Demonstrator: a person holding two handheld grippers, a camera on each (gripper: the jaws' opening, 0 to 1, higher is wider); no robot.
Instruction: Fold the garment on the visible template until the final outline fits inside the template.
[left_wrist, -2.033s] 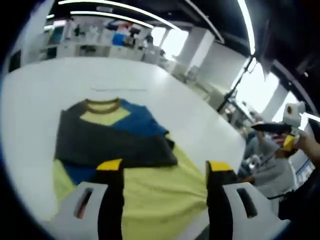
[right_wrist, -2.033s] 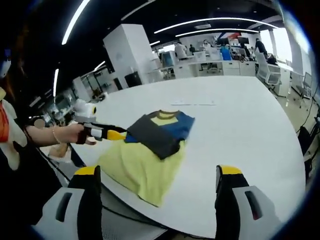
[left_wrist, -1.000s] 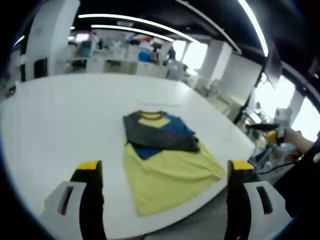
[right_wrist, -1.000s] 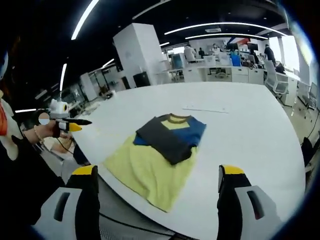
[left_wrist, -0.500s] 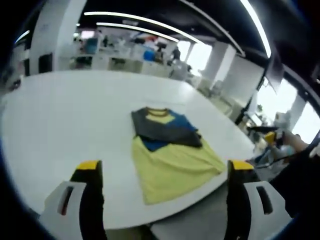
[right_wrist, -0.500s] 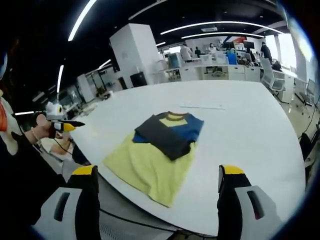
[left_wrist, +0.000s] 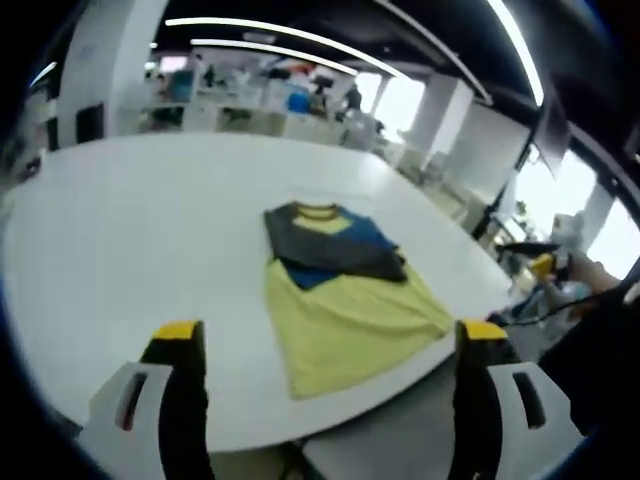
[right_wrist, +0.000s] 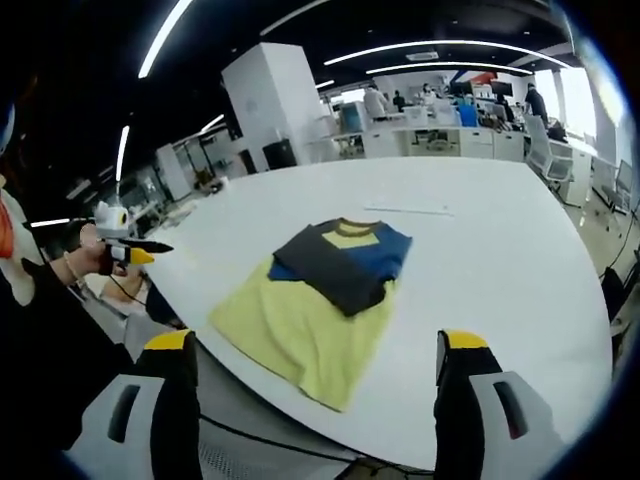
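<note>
a partly folded yellow, blue and dark grey t-shirt with a brown collar (left_wrist: 335, 282) lies flat on the big round white table (left_wrist: 120, 230); in the left gripper view it sits just right of centre, collar toward 12 o'clock and the yellow hem reaching toward 6 o'clock, near the table's close edge. a dark grey sleeve is folded across the chest as a band, with blue fabric showing at 3 o'clock of it and below it. in the right gripper view the same t-shirt (right_wrist: 315, 300) lies at centre, collar toward 1 o'clock, yellow lower half spreading toward 7 o'clock close to the table (right_wrist: 500, 260) edge. a thin pale strip (right_wrist: 407, 210) lies on the table beyond the collar, toward 12 o'clock; whether it is part of a template cannot be told.

the left gripper (left_wrist: 328, 345) hangs above the table's near edge with its two yellow-tipped black jaws wide apart, holding nothing, well short of the shirt. the right gripper (right_wrist: 315, 350) also has its jaws spread wide with nothing between them, off the near edge of the table.

at 9 o'clock in the right gripper view the left gripper (right_wrist: 135, 250) appears in a person's hand (right_wrist: 85, 262), apart from the cloth. at 3 o'clock in the left gripper view the right gripper (left_wrist: 540, 258) is held in a hand, clear of the table.
</note>
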